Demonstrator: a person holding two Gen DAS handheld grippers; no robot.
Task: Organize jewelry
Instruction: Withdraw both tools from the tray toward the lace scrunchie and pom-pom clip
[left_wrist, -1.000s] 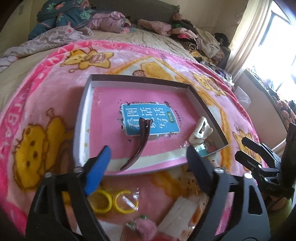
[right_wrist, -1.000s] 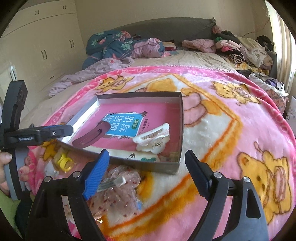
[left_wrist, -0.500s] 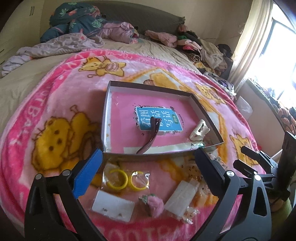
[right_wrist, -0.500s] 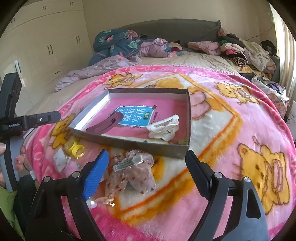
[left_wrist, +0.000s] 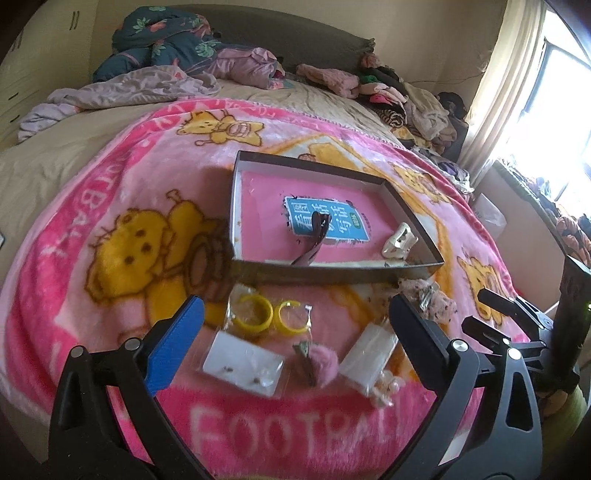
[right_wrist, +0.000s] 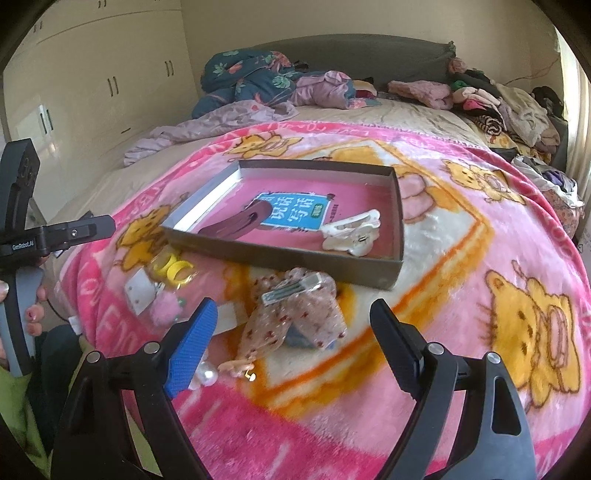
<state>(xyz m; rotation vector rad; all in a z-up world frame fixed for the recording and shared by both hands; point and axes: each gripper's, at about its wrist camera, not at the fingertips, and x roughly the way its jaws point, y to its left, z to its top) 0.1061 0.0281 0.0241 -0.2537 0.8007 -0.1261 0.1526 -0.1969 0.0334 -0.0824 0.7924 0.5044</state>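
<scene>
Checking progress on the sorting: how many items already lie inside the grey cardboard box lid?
2: a dark maroon hair clip left of centre, and a white claw clip near the box lid's right wall.

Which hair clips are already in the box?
Two: the white claw clip near the box's right wall and the long maroon clip lying over the blue label. The floral fabric clip lies outside on the blanket.
</scene>
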